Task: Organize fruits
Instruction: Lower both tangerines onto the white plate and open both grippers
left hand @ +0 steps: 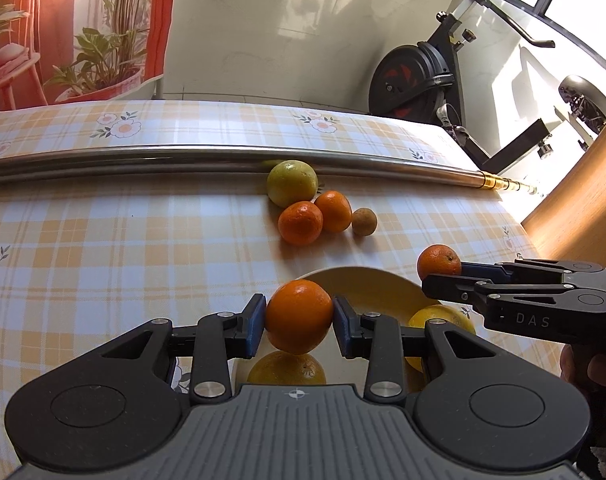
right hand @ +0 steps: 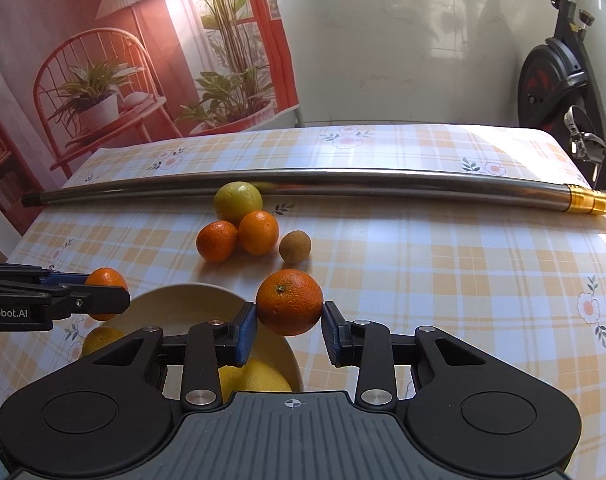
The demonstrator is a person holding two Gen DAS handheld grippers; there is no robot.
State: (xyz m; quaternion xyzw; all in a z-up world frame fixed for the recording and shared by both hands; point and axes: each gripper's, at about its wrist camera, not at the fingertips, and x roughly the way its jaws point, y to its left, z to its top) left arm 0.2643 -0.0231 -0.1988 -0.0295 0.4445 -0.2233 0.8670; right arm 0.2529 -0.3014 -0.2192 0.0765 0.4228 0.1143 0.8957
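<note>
L gripper (left hand: 299, 322): fingers (left hand: 253, 326) closed in from both sides on an orange (left hand: 299, 316), pads pressing its L and R flanks, fruit lifted above the near-left rim of the cream bowl (left hand: 367, 284); gap between fingers just the fruit's width. Same grip shows at the L edge of the R wrist view, gripper side-on, orange (right hand: 107, 278) partly hidden behind the black finger. Under it, another orange-yellow fruit (left hand: 287, 368) sits low, just in front of the gripper body; can't tell if inside bowl or beside it. Bowl holds a yellow fruit (right hand: 255, 376), w/ a second yellow fruit (right hand: 99, 338) by its L rim. Mid-table (right hand: 423, 260), against the long steel tube (right hand: 343, 176): a yellow-green fruit (right hand: 238, 202) touching the tube, two oranges (right hand: 217, 241) (right hand: 259, 232) touching each other just in front, small brown fruit (right hand: 295, 245) just R of them, apart. R gripper (right hand: 290, 326): fingers (right hand: 245, 332) clamped on a dimpled orange (right hand: 290, 302), stem end facing up-left, held clear of the checked cloth, just R of the bowl rim. In the L wrist view that gripper (left hand: 443, 276) reaches in from the R, orange (left hand: 439, 262) at its tip, past the bowl's far-right edge.
</note>
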